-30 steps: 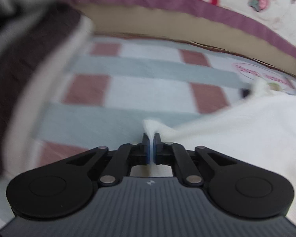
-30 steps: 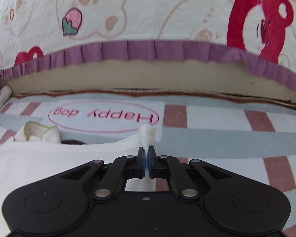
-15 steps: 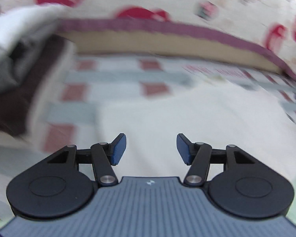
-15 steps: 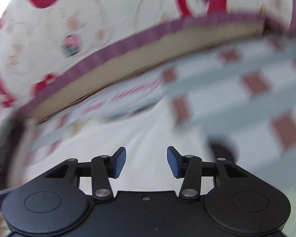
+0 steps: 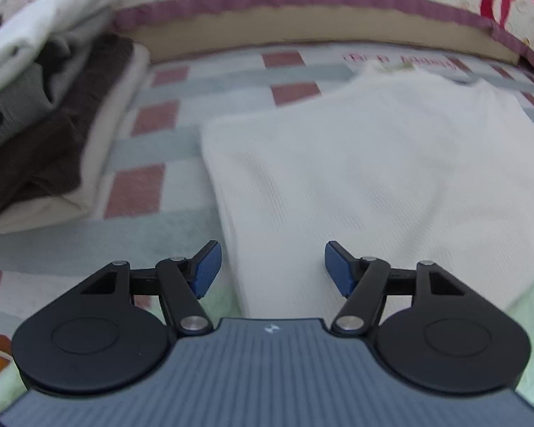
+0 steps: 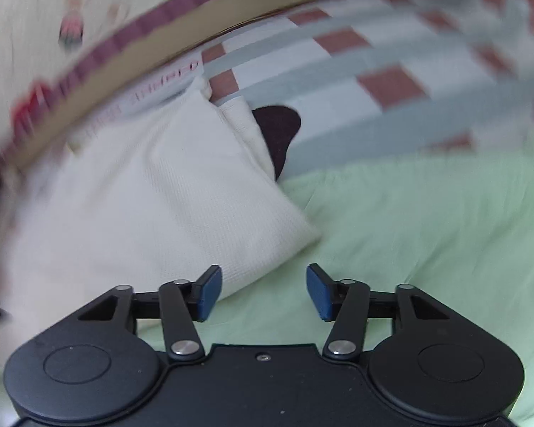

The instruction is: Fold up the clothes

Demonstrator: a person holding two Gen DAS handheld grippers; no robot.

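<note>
A fold of the white knit garment (image 5: 356,170) appears to be complete, and the work stands at the release point between folds. The left tongs (image 5: 272,270) hang above the near left edge of the garment with the jaws apart and opening; nothing is pressed between the blue pads (image 5: 206,270). The right tongs (image 6: 263,291) hang over the pale green sheet (image 6: 427,231), just beside the garment's near right corner, jaws likewise apart and opening, nothing between them. The garment lies flat on the bed, partly on the checked blanket (image 5: 160,149) and partly on the green sheet, its far end close to the purple-trimmed quilt border (image 5: 302,0). It presents as a rough rectangle with a fine ribbed or waffle texture, cream-white, left edge straight and doubled over. In the right wrist view a narrower strip lies along its right side, and a dark patch (image 6: 279,131) shows beside it; what that patch is cannot be determined. A stack of folded clothes (image 5: 53,124) sits to the left, well apart. The next move probably calls for a fresh grip on two edge points, either for a further fold or for transfer to the stack. The knit looks soft and likely to sag if held at a single point.
</note>
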